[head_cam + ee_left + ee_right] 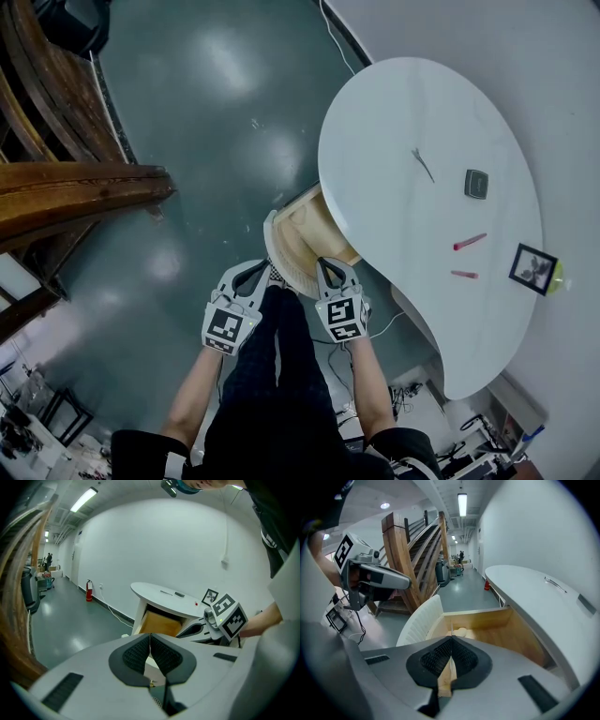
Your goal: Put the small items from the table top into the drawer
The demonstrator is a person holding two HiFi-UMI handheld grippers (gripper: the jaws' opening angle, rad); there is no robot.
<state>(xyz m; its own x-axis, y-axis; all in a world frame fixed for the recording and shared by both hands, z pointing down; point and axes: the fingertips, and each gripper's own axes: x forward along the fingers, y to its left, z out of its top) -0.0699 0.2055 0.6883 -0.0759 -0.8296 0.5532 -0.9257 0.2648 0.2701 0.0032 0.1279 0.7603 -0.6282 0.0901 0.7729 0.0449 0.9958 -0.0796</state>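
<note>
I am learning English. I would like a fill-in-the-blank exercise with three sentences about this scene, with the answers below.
1. The drawer under the white table stands ____.
2. The jaws of the left gripper and the right gripper are both ____, with nothing held.
3. On the table lie ____ thin red items.

Missing words: open; shut; two

Industrial hall: glossy floor [216, 112], fire extinguisher [89, 590]
</note>
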